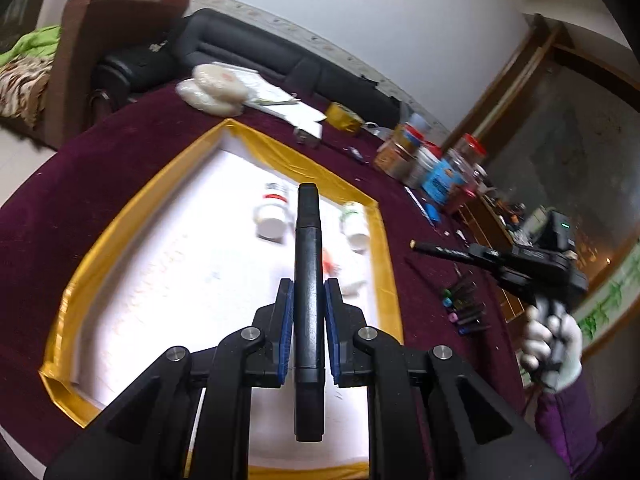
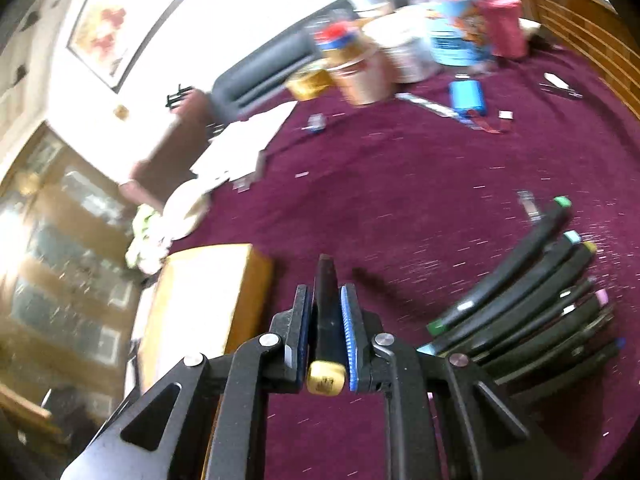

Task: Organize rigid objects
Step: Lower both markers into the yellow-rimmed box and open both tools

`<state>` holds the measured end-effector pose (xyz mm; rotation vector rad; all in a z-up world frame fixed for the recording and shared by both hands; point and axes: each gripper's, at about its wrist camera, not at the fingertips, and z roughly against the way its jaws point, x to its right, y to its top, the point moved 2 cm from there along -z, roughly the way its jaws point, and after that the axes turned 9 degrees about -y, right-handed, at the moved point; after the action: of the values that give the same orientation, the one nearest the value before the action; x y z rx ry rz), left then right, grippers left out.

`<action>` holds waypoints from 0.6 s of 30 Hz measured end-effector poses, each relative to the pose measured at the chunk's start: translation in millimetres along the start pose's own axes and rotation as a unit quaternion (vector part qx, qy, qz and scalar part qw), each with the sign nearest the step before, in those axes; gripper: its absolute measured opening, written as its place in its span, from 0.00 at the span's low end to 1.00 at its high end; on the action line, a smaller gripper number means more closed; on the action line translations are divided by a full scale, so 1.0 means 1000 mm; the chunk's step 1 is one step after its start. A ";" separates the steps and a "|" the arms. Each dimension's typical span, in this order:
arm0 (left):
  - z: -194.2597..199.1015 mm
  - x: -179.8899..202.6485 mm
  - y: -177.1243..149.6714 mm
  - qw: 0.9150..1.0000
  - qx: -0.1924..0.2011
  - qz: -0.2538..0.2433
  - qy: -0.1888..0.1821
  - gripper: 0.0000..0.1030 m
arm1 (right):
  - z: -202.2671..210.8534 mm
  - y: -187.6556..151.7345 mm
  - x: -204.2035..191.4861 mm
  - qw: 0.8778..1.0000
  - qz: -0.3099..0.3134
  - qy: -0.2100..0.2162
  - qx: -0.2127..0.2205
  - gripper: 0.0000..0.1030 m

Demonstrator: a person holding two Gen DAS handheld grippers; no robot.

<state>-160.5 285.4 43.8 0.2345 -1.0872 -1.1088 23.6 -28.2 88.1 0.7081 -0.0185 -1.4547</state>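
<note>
Our left gripper [image 1: 308,296] is clamped on a black marker [image 1: 308,280], its blue pads pressing both sides of the barrel. The marker points forward over a white tray with a yellow rim [image 1: 236,132], where two white bottles [image 1: 274,216] lie on their sides near the far edge.

Our right gripper [image 2: 326,312] is clamped on a second black marker with a yellow end cap [image 2: 326,376]; the cap faces the camera. In the left view we see this gripper held up by a white-gloved hand [image 1: 550,344] to the right of the tray.

The rest of the markers [image 2: 532,304] lie bunched side by side on the purple cloth [image 2: 400,184], just right of our right gripper. Jars [image 1: 420,152] crowd the table's far side.
</note>
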 end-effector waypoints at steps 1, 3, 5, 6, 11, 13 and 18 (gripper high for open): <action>-0.001 -0.004 0.002 1.000 -0.001 0.004 0.004 0.12 | -0.002 -0.002 -0.010 1.000 0.007 0.009 -0.002 0.13; -0.001 -0.011 0.005 1.000 -0.003 0.012 0.009 0.12 | -0.002 -0.006 -0.026 1.000 0.020 0.021 -0.004 0.13; 0.000 -0.014 0.008 1.000 -0.003 0.014 0.011 0.12 | 0.000 -0.011 -0.043 0.999 0.033 0.036 -0.004 0.13; 0.001 -0.015 0.009 1.000 -0.002 0.013 0.012 0.12 | 0.003 -0.013 -0.052 0.998 0.041 0.042 -0.002 0.13; -0.003 -0.024 0.016 1.000 -0.006 0.017 0.017 0.12 | 0.013 -0.020 -0.097 0.994 0.091 0.068 0.000 0.13; -0.008 -0.027 0.020 0.999 -0.015 0.018 0.023 0.12 | 0.009 -0.025 -0.117 0.990 0.116 0.080 -0.018 0.13; -0.029 -0.037 0.041 0.998 -0.040 0.012 0.045 0.12 | -0.024 -0.038 -0.159 0.981 0.146 0.101 -0.075 0.13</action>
<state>-113.8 325.0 34.0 0.2070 -0.9611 -1.1079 -24.7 126.9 115.8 0.6951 0.1377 -1.0872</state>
